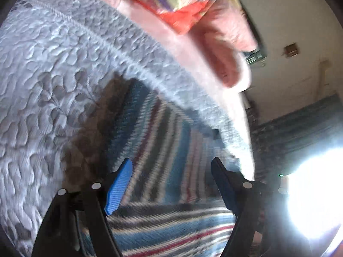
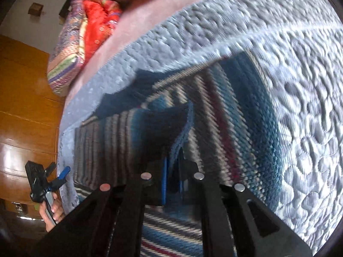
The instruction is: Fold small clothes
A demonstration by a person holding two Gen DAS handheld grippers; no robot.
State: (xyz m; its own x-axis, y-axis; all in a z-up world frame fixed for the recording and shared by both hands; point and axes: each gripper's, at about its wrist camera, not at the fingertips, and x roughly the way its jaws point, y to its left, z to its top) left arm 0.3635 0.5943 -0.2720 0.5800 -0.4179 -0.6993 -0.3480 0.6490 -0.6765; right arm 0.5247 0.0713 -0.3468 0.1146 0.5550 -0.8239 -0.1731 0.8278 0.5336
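The right gripper [image 2: 171, 182] is clenched on a fold of the one striped knitted garment [image 2: 225, 117], spread on the grey quilted bed [image 2: 300, 85]. The left gripper [image 1: 171, 184] is held released above it. Stacked colourful cushions [image 2: 85, 32] and a wooden wardrobe [image 2: 25, 107] are seen beyond.

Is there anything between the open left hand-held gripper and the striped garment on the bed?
Nothing visible. The left hand-held gripper is open, with only the striped garment showing between its blue fingers, lying on the grey quilt. The picture is motion-blurred, so small things could escape notice.
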